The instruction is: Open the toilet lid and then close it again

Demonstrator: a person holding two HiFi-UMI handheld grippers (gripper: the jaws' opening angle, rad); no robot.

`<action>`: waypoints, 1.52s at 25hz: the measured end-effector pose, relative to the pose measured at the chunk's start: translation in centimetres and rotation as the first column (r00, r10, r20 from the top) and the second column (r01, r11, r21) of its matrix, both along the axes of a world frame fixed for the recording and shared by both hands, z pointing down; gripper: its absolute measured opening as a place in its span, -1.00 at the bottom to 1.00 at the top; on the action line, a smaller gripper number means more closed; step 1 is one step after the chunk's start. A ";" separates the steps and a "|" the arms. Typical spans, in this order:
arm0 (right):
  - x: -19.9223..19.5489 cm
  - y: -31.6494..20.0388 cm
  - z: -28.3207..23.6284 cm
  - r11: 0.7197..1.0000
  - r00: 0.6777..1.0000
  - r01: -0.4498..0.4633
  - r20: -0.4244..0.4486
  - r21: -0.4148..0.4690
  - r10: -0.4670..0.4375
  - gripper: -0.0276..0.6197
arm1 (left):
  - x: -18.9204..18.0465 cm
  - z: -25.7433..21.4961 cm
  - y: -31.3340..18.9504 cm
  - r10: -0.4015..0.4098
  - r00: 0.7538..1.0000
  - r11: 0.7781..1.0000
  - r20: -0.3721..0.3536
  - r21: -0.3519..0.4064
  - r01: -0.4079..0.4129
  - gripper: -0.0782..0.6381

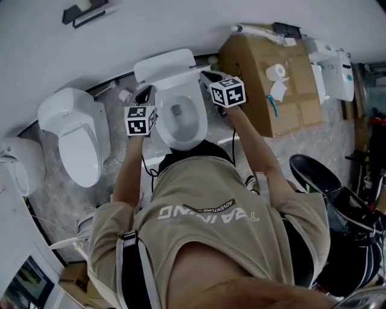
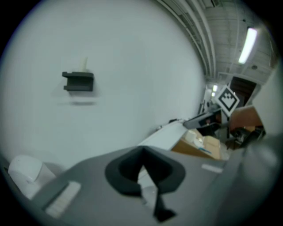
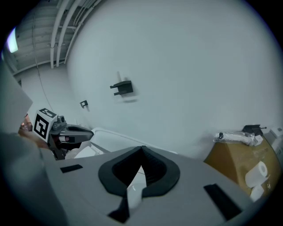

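The white toilet (image 1: pixel 178 114) stands in the middle of the head view with its bowl uncovered. Its lid (image 1: pixel 164 65) is raised toward the wall. My left gripper (image 1: pixel 145 96) is at the lid's left edge and my right gripper (image 1: pixel 211 77) at its right edge. In the left gripper view the jaws (image 2: pixel 143 170) meet at their tips, with a white strip of lid (image 2: pixel 168 134) running into the gap. The right gripper view shows the same: my right gripper (image 3: pixel 139 170) is closed around a white strip, and the lid (image 3: pixel 104 137) stretches left toward the other gripper (image 3: pixel 66 132).
A second white toilet (image 1: pixel 81 136) with its lid down stands to the left. A cardboard box (image 1: pixel 271 90) carrying a paper roll (image 1: pixel 276 72) stands close on the right. A black holder (image 1: pixel 84 12) is fixed to the wall. Dark gear (image 1: pixel 329 187) lies at the right.
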State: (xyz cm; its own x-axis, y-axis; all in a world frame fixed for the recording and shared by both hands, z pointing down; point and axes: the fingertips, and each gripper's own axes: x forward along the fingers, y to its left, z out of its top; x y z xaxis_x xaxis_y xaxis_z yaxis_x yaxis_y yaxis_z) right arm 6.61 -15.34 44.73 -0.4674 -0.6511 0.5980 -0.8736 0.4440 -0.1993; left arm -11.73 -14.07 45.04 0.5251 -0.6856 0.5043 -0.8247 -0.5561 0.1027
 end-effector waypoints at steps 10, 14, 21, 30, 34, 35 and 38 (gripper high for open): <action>-0.9 -5.5 -1.6 0.995 0.995 0.094 -0.031 0.029 -0.093 -0.88 | -0.5 -1.4 -5.3 -0.034 0.999 0.999 0.013 0.015 0.034 -0.77; -1.2 -7.6 -2.0 0.989 0.989 0.146 -0.026 0.033 -0.145 -0.88 | -0.6 -2.2 -8.2 -0.053 0.998 0.998 0.035 0.033 0.052 -0.77; -1.5 -11.6 -2.7 0.987 0.987 0.162 0.022 0.009 -0.162 -0.88 | -0.9 -2.8 -11.9 -0.096 0.995 0.994 0.038 0.046 0.094 -0.77; -2.1 -17.0 -3.0 0.985 0.985 0.171 -0.006 0.005 -0.171 -0.88 | -1.4 -3.0 -16.3 -0.139 0.989 0.989 0.048 0.054 0.137 -0.77; -2.3 -19.2 -3.1 0.985 0.985 0.171 -0.012 0.001 -0.171 -0.88 | -1.8 -2.8 -18.5 -0.154 0.987 0.987 0.048 0.050 0.152 -0.77; -2.3 -19.7 -3.1 0.986 0.985 0.169 -0.017 0.000 -0.169 -0.88 | -1.9 -2.8 -18.9 -0.157 0.986 0.987 0.047 0.049 0.155 -0.77; -2.5 -21.3 -3.0 0.987 0.987 0.161 -0.030 -0.005 -0.161 -0.88 | -2.3 -2.5 -20.4 -0.168 0.985 0.985 0.047 0.045 0.166 -0.77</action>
